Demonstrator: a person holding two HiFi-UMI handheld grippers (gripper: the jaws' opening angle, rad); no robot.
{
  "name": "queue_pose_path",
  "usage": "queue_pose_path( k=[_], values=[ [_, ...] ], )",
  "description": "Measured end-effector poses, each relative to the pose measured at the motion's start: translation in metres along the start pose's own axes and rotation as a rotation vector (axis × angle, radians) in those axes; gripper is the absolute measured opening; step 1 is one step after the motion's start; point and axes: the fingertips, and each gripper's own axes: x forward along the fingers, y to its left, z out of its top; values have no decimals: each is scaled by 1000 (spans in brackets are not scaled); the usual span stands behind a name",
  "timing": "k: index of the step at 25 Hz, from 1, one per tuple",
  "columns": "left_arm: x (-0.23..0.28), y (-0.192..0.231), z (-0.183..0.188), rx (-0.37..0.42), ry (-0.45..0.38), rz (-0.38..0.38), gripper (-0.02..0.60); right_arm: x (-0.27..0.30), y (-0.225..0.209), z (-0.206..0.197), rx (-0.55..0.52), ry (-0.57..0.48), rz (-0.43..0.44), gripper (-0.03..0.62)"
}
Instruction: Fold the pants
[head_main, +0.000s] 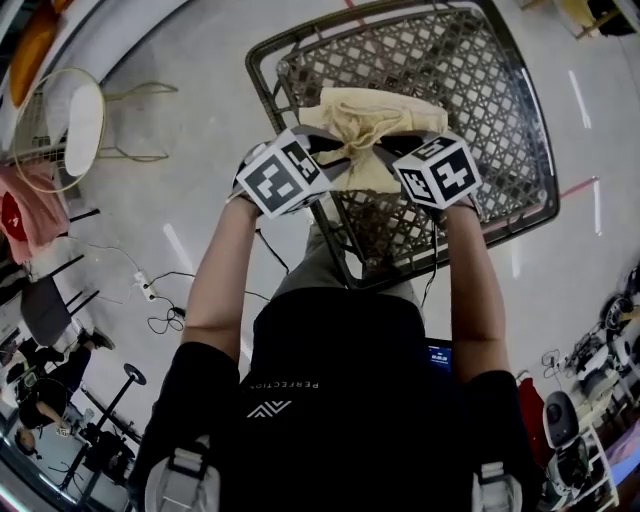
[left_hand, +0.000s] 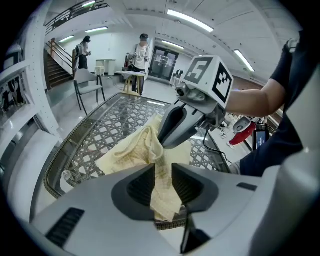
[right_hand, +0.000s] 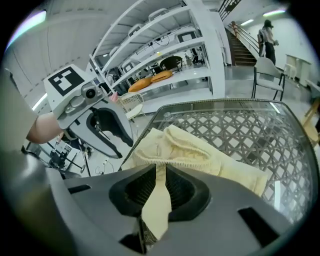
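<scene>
Your left gripper (left_hand: 161, 175) has its jaws partway closed on a thick fold of the cream pants (left_hand: 135, 150), and the cloth fills the gap. Your right gripper (right_hand: 159, 172) pinches a thin strip of the same pants, jaws nearly together. Both grippers stand close side by side. Just ahead of them, the rest of the pants lies bunched on the lattice table (head_main: 470, 100).

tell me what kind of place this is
Probably a large indoor lab or workshop hall: tall white metal shelving racks, a staircase to an upper level, and black power cables trailing over the pale polished floor.
</scene>
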Motion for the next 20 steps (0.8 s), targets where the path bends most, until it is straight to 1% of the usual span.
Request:
queue_pose_path(
  k=[4,8,12,14,16,20],
  values=[
    [-5,-2,0,2,-15,5,76,8,-7,16,13,-49,-39,75],
    [2,-3,5,-6,-34,-3,74,14,-12,23,27,-67,-65,75],
    [19,8,6,-52,-46,19,74,14,-15,22,40,-72,-80,75],
    [24,17,6,-80,-47,47,74,10,-16,20,37,-74,-91,75],
    [28,28,6,-96,-42,94,74,5,-18,17,39,-78,-102,75],
    [32,46,5,-83,-25,197,74,-7,-21,12,53,-97,-124,75]
  ],
)
